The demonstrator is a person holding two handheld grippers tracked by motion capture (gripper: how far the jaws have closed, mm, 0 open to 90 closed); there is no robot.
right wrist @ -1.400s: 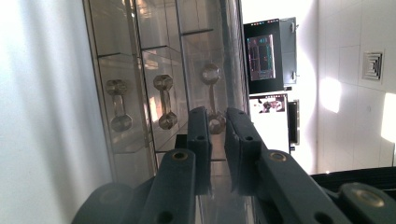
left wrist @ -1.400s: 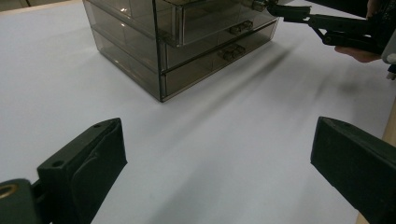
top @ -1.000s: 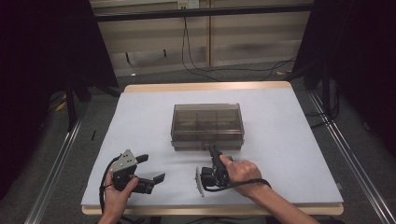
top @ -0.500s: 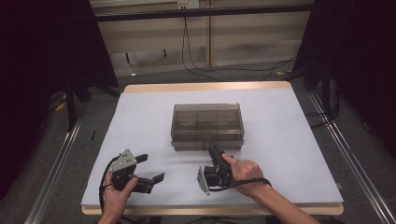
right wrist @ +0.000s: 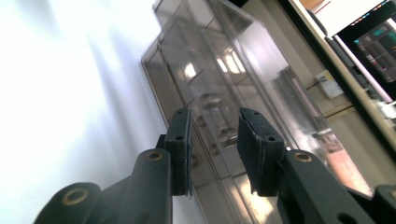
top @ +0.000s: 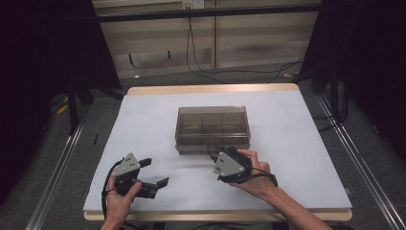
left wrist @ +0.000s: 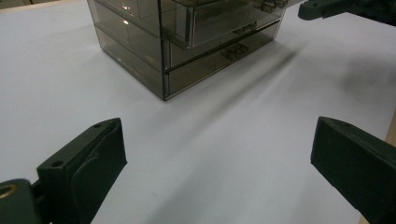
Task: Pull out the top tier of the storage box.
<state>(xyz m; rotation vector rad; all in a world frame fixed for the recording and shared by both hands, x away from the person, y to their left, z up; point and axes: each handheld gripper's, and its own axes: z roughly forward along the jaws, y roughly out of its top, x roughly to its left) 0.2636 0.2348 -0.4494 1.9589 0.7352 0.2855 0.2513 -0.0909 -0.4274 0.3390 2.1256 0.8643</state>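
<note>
A smoky see-through drawer box [top: 212, 122] stands in the middle of the white table [top: 297, 143]. My right gripper [top: 215, 152] hovers just in front of its near face, tilted on its side. Its jaws have just been opening and stand a little apart with nothing between them. In the right gripper view the gripper [right wrist: 212, 116] points up along the box [right wrist: 224, 56]. My left gripper [top: 157, 171] rests at the near left, wide open and holding nothing. In the left gripper view the gripper [left wrist: 217, 135] faces the box [left wrist: 187, 37], whose top drawer sticks out slightly, with the right gripper [left wrist: 345, 7] beyond.
The table's wooden front edge [top: 215, 215] lies just below both hands. Cables [top: 201, 62] hang against the back wall behind the table. Metal rails [top: 57, 167] run along both sides of the table.
The right gripper has lifted away from the box front, rolled so that its grey plate faces up, and its jaws have parted. The left gripper has stayed put.
</note>
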